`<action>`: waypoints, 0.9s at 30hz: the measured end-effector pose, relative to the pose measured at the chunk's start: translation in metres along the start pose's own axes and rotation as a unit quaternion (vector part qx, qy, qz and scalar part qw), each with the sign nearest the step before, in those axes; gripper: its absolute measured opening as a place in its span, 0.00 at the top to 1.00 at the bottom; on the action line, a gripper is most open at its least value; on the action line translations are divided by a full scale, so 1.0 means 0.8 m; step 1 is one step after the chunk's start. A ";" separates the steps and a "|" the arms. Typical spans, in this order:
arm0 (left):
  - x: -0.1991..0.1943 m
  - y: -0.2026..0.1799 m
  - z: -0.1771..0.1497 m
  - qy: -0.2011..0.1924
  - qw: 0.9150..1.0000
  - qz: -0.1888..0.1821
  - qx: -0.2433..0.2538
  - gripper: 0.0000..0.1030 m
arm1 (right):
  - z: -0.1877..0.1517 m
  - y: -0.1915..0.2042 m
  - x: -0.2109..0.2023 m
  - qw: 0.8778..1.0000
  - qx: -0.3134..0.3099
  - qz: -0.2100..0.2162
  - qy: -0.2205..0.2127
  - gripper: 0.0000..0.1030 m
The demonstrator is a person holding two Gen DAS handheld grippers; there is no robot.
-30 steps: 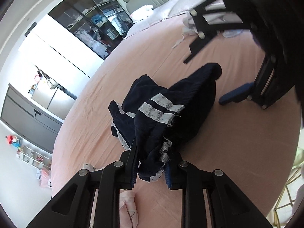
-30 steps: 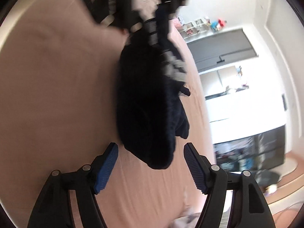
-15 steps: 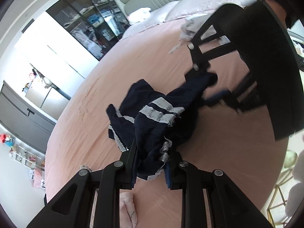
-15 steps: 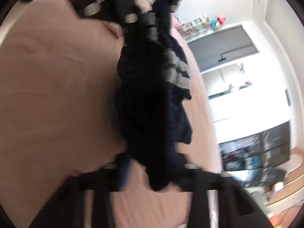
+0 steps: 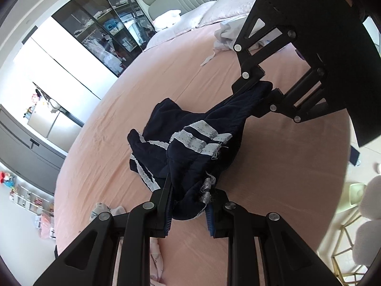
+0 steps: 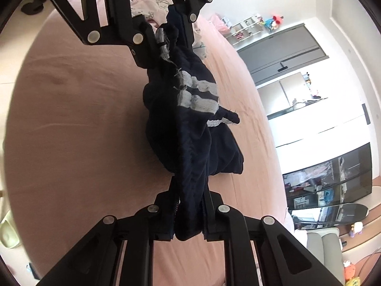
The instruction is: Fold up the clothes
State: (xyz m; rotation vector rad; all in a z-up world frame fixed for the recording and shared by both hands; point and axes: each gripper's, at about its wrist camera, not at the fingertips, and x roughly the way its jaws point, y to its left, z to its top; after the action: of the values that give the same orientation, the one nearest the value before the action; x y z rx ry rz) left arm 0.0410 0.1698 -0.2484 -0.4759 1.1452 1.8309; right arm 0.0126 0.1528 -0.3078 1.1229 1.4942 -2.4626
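Note:
A crumpled navy garment (image 5: 190, 147) with grey-white stripes lies on the pink bed sheet (image 5: 273, 178); it also shows in the right wrist view (image 6: 188, 128). My left gripper (image 5: 189, 205) is shut on its near, frayed end. My right gripper (image 6: 189, 214) is shut on the opposite end; in the left wrist view it (image 5: 259, 90) pinches the far tip of the garment. The cloth is bunched between the two grippers and sags onto the sheet.
Pale clothes (image 5: 223, 38) lie at the far end of the bed near pillows (image 5: 226, 9). A small light garment (image 5: 107, 211) and patterned pink fabric (image 5: 156, 257) lie by the left gripper. A dark glass cabinet (image 5: 100, 31) stands beyond the bed.
My right gripper was open beside the garment's far end; it has moved in and shut on it. The left gripper has kept its hold and barely moved.

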 end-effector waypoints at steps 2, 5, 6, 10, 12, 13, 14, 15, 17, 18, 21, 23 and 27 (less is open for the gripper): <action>-0.005 -0.004 -0.001 0.002 1.000 -0.005 0.005 0.81 | -0.002 0.004 -0.007 1.000 -0.003 0.009 0.000 0.88; -0.012 -0.012 -0.003 0.004 1.000 -0.009 0.016 0.81 | -0.006 0.008 -0.018 1.000 -0.012 0.017 0.004 0.89; -0.015 -0.015 -0.004 0.003 1.000 -0.010 0.018 0.81 | -0.007 0.010 -0.020 1.000 -0.012 0.020 0.006 0.89; -0.027 -0.024 -0.005 0.001 1.000 -0.023 0.016 0.81 | -0.014 0.017 -0.038 1.000 0.004 0.013 0.013 0.89; -0.030 -0.027 -0.005 0.003 0.999 -0.027 0.017 0.81 | -0.016 0.019 -0.049 1.000 0.010 0.013 0.014 0.89; -0.031 -0.028 -0.005 0.003 0.999 -0.028 0.018 0.81 | -0.017 0.019 -0.054 1.000 0.012 0.015 0.013 0.89; -0.033 -0.028 -0.006 0.003 0.999 -0.029 0.018 0.81 | -0.015 0.012 -0.051 1.000 0.010 0.015 0.013 0.89; -0.034 -0.028 -0.006 0.004 0.999 -0.032 0.019 0.81 | -0.014 0.013 -0.054 1.000 0.008 0.015 0.013 0.89; -0.036 -0.027 -0.005 0.005 0.999 -0.033 0.017 0.81 | -0.013 0.014 -0.059 1.000 0.004 0.016 0.014 0.89; -0.036 -0.027 -0.005 0.006 0.999 -0.035 0.016 0.81 | -0.013 0.013 -0.061 1.000 0.003 0.017 0.014 0.89; -0.038 -0.025 -0.004 0.010 0.999 -0.037 0.016 0.81 | -0.016 0.009 -0.067 1.000 0.004 0.018 0.017 0.89; -0.037 -0.026 -0.006 0.018 0.999 -0.034 0.021 0.81 | -0.017 0.010 -0.071 1.000 -0.002 0.011 0.019 0.89; -0.037 -0.026 -0.007 0.029 0.999 -0.026 0.026 0.81 | -0.014 0.006 -0.071 1.000 0.003 0.019 0.019 0.89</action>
State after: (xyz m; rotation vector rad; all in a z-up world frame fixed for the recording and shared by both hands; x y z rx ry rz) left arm 0.0735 0.1542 -0.2413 -0.5274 1.2043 1.7484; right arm 0.0627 0.1411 -0.2801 1.1945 1.4626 -2.4367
